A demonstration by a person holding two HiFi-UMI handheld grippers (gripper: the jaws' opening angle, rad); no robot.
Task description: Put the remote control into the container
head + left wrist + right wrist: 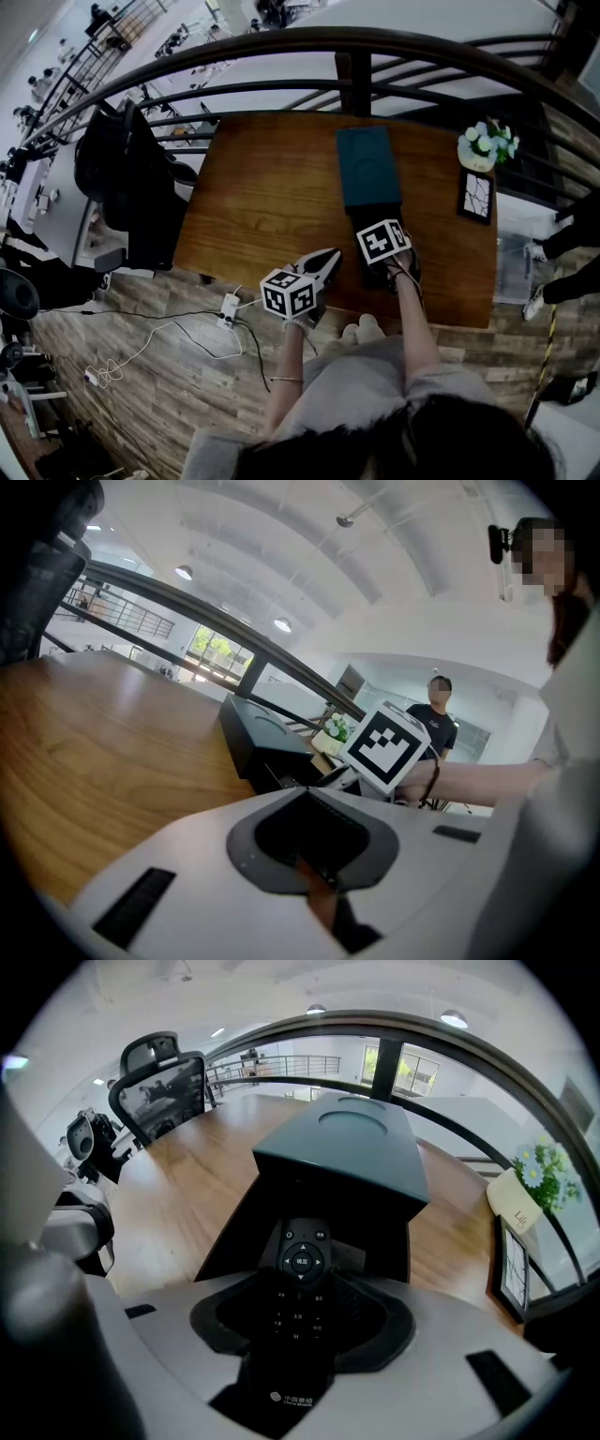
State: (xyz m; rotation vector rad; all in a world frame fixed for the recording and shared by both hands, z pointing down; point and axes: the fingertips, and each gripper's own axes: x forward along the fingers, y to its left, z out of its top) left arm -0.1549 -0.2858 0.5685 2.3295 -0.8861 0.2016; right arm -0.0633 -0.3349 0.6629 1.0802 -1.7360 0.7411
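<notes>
Right gripper (302, 1288): fingers clamped on the slim black remote control (302, 1258), button face up, logo end nearest the camera.
Remote's place: nose at the open mouth of the dark teal box-shaped container (352, 1152); hard to tell whether past the rim. Most of its length outside.
Container's place: lying lengthwise on the brown wooden tabletop (272, 197), open end towards the person.
Left gripper (328, 257): fingers drawn together on nothing, just beside the right one near the tabletop's front edge.
Step in hand: lining up for insertion, by appearance.
Next move: probably a straight push along the box's length, clear of walls and roof, then release.
Right gripper view only: remote's buttons, the dark opening.
Head view only: whole box, potted white flowers (486, 145), small framed picture (475, 197) at the far right.
Left gripper view only: a standing person (437, 714) in the background.
</notes>
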